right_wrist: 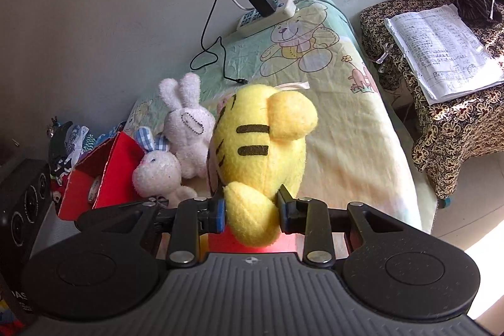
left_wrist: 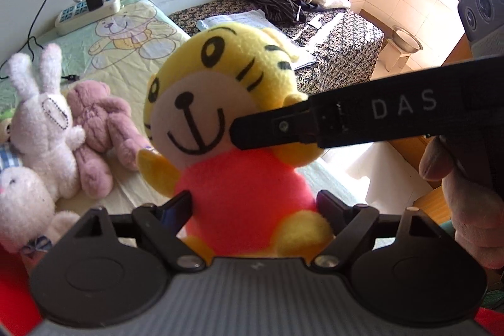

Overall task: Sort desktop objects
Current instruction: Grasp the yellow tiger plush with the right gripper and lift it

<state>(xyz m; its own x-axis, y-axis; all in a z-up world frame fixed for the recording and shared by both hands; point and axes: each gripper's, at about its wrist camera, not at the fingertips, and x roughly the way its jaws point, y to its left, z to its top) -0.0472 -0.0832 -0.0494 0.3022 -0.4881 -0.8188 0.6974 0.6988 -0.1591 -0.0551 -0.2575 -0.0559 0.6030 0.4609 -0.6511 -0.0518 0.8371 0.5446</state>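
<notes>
Tiger fills mid-frame, your left gripper pinching its pink belly, your right gripper clamping its arm, bunnies at left.

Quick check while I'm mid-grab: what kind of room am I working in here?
Probably a bedroom at home, not an office: a bear-print quilt covers the work surface, plush rabbits sit by the wall, and clothes lie heaped on a cloth-draped table.
</notes>
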